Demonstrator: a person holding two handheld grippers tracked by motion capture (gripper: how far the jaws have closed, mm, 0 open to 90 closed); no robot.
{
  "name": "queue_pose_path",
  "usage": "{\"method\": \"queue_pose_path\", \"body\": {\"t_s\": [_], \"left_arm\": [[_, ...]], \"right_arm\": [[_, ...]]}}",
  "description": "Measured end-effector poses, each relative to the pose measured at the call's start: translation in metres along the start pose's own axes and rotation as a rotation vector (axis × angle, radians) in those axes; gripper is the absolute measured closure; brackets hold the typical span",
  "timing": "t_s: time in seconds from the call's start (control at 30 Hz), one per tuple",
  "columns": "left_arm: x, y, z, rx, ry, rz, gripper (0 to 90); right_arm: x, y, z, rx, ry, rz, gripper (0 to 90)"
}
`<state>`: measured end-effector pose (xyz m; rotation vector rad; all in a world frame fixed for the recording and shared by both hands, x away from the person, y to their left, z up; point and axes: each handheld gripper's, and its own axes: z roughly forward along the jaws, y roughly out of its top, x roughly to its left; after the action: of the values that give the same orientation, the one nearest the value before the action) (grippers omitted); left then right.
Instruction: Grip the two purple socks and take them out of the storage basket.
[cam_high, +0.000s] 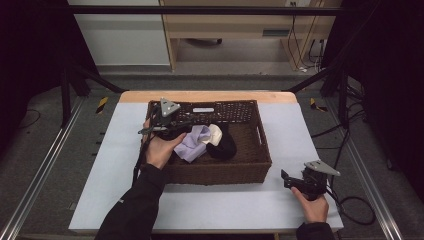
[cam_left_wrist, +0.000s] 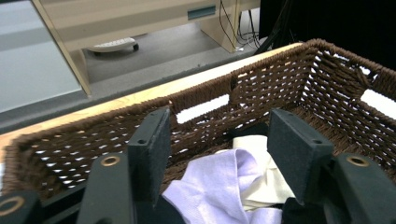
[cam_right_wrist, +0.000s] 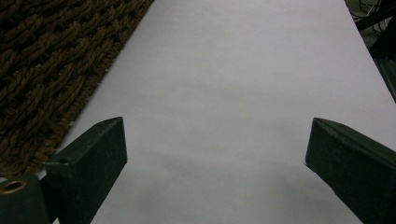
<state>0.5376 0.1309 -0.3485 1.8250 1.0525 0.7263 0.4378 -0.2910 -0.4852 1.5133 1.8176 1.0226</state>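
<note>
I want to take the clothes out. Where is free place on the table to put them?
Bare sheet lies before the basket, between the hands, and a strip on each side. Inside, the right half is free; the lilac cloth, cream cloth and black cloth crowd the left gripper.

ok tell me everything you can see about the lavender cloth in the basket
The lavender cloth is a soft, crumpled piece of pale purple fabric, bunched in folds rather than spread flat. It lies inside the brown wicker basket, toward its left half, pressed against a cream cloth on its right, with a black cloth just beyond. In the left gripper view it sits right under the open left gripper, between and below the jaws; whether they touch it cannot be told.
</note>
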Motion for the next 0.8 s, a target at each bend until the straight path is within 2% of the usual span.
{"method": "queue_pose_path", "body": {"t_s": [0.33,0.43,0.47,0.73,0.8], "left_arm": [[-0.010,-0.013,0.028,0.058,-0.026,-0.006,45.2],[-0.015,-0.020,0.038,0.114,-0.033,0.016,48.0],[-0.015,-0.020,0.038,0.114,-0.033,0.016,48.8],[-0.020,-0.032,0.052,0.207,-0.042,0.045,52.6],[-0.020,-0.032,0.053,0.212,-0.041,0.050,53.7]], "right_arm": [[0.000,0.000,0.000,0.000,0.002,-0.002,5.8],[0.000,0.000,0.000,-0.003,0.003,-0.001,5.8],[0.000,0.000,0.000,-0.003,0.003,-0.001,5.8],[0.000,0.000,0.000,0.001,0.004,-0.004,6.0],[0.000,0.000,0.000,0.002,0.004,-0.004,5.9]]}}
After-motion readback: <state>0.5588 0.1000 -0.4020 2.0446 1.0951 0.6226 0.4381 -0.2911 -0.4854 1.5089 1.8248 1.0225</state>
